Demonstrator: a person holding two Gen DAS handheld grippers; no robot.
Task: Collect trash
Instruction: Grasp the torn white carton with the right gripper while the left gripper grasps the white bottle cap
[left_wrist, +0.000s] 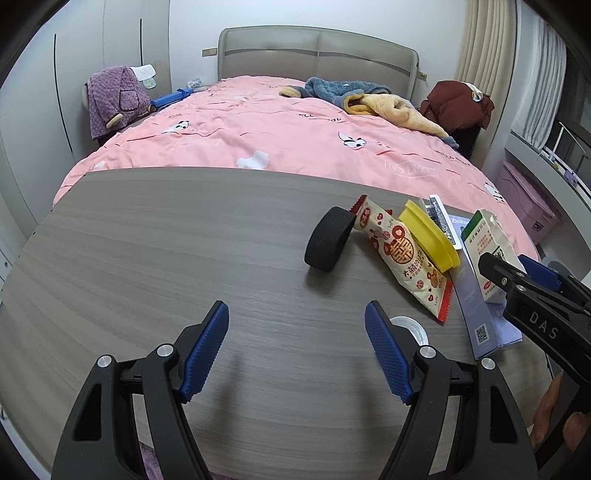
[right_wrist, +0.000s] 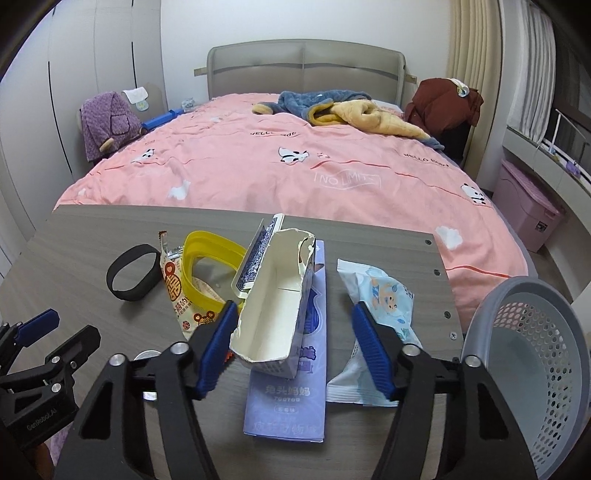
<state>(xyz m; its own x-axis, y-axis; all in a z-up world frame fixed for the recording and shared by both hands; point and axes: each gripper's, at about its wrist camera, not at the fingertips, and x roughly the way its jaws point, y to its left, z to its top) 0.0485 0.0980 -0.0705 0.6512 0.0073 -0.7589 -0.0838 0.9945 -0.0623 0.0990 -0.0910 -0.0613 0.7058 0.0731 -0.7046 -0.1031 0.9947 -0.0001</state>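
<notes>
a: where's the trash?

b: it's bunched on the right half of the table (left_wrist: 147, 240). there's a torn carton (right_wrist: 273, 295), open end toward the right camera, lying partly on a purple box (right_wrist: 291, 402). left of it are a yellow ring (right_wrist: 207, 266) and a red-and-white snack bag (left_wrist: 402, 258). a black band (left_wrist: 328, 240) stands on edge at the far left of the group. a pale blue wrapper (right_wrist: 376, 295) lies to the right of the purple box.

a: and the grippers?

b: the right gripper (right_wrist: 295, 332) has its jaws spread wide, one on each side of the carton. i can't tell if the left pad touches it. the left gripper (left_wrist: 295, 343) is also spread apart, holding nothing, above bare tabletop.

a: anywhere to put things?

b: a grey basket (right_wrist: 532, 354) sits off the table's right edge.
</notes>
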